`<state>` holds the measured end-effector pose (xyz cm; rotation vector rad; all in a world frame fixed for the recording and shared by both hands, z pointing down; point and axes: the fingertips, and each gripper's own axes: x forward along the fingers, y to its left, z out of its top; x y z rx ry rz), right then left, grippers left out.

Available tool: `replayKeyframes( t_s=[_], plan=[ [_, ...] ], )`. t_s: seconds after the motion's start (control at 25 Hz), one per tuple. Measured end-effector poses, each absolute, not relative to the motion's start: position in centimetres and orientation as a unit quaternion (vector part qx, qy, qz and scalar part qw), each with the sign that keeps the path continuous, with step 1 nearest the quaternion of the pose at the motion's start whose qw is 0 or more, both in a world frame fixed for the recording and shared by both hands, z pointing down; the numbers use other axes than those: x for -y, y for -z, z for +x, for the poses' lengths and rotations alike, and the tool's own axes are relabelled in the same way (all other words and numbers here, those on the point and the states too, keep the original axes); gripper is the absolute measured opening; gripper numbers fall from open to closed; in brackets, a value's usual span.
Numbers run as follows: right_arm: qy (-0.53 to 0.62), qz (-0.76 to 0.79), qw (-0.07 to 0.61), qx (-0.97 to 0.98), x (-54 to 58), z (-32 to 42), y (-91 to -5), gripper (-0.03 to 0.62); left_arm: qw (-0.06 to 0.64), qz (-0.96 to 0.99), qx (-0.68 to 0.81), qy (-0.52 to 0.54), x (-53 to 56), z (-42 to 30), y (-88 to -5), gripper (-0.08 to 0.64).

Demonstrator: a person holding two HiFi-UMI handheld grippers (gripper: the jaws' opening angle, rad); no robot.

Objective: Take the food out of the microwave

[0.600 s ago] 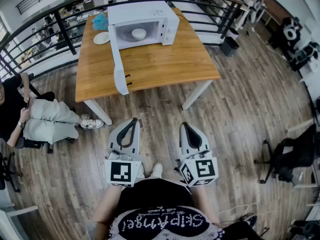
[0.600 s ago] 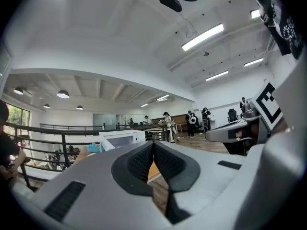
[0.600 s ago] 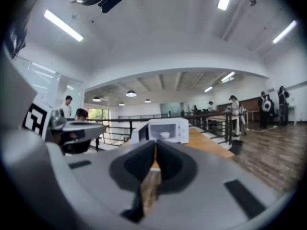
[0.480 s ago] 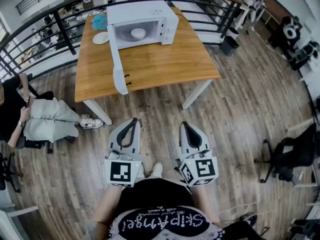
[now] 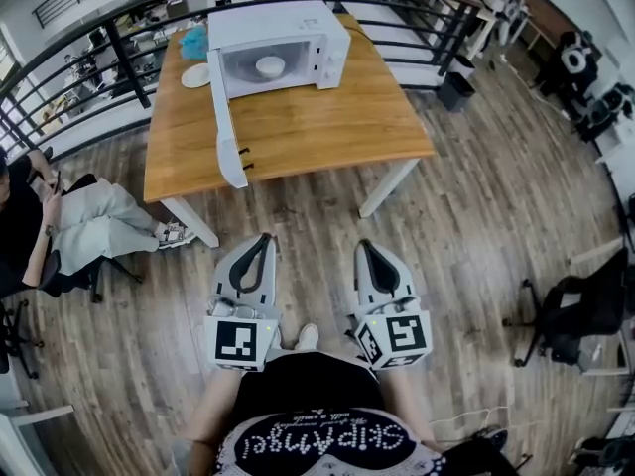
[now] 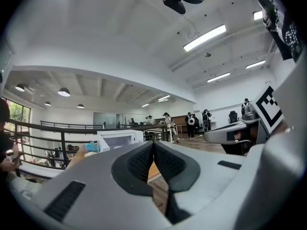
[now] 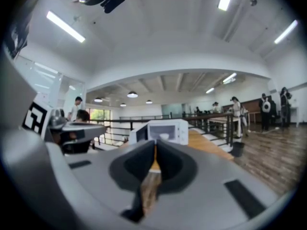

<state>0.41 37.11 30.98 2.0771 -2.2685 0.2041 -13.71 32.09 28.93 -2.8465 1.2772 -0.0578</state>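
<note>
A white microwave [image 5: 283,30] stands at the far end of a wooden table [image 5: 298,127], its door [image 5: 224,122] swung wide open toward me. Inside sits a white bowl [image 5: 269,66]. Both grippers hang low over the floor, well short of the table. My left gripper [image 5: 260,240] is shut with nothing in it, and my right gripper [image 5: 366,249] is shut and empty too. In the right gripper view the microwave [image 7: 165,131] shows straight ahead past the closed jaws [image 7: 155,145]. The left gripper view shows the closed jaws [image 6: 153,145] and the microwave [image 6: 117,139] off to the left.
A white plate [image 5: 196,75] and a blue object [image 5: 195,41] lie on the table left of the microwave. A black railing [image 5: 119,38] runs behind the table. A seated person [image 5: 69,228] is at the left. Office chairs [image 5: 571,310] stand at the right.
The table and microwave have shifted slightly left and up in the head view. The seated person at the left has moved their legs. Both grippers stay shut.
</note>
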Motion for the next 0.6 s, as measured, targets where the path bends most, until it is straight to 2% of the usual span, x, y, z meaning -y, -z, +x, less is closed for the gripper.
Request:
replayKeyframes(
  t_s=[0.16, 0.6],
  plan=[
    [-0.061, 0.666, 0.013, 0.743, -37.4, 1.7, -30.8, 0.035, 0.011, -0.909, -0.417, 0.01, -32.5, -12.6, -28.9, 0.034],
    [-0.057, 0.656, 0.032, 0.752, -38.2, 3.9, -31.8, 0.037, 0.02, -0.909, -0.417, 0.002, -33.8, -10.0, -28.6, 0.034]
  ],
)
